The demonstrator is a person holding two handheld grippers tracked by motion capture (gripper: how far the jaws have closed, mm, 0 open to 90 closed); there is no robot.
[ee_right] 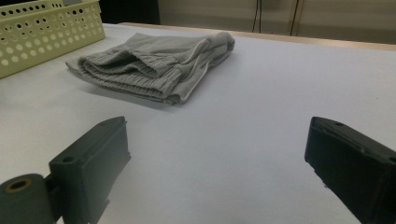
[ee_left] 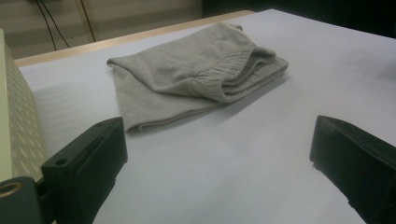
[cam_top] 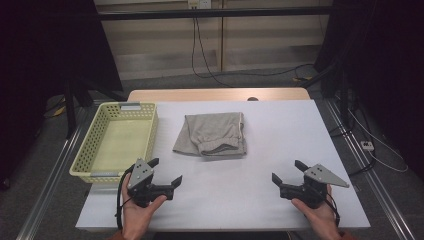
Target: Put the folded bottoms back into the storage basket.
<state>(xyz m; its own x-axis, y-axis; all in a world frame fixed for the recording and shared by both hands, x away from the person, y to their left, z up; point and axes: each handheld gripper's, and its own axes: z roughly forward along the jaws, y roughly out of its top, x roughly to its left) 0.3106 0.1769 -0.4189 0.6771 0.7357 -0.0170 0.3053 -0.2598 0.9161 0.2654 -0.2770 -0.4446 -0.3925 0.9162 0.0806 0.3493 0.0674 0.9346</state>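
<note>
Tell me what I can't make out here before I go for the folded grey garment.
- Folded grey garment: its underside and inner layers, hidden by its own top fold in all views; the garment type is unclear.
- Yellow perforated basket: cut off by the left edge in the left gripper view; its floor is hidden by its wall in the right gripper view.

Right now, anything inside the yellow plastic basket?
The perforated yellow plastic basket shows a bare floor in the high view, nothing lying in it. The folded grey cloth garment lies outside, on the white table beside it.

A white table carries folded grey trousers and a yellow basket.
</note>
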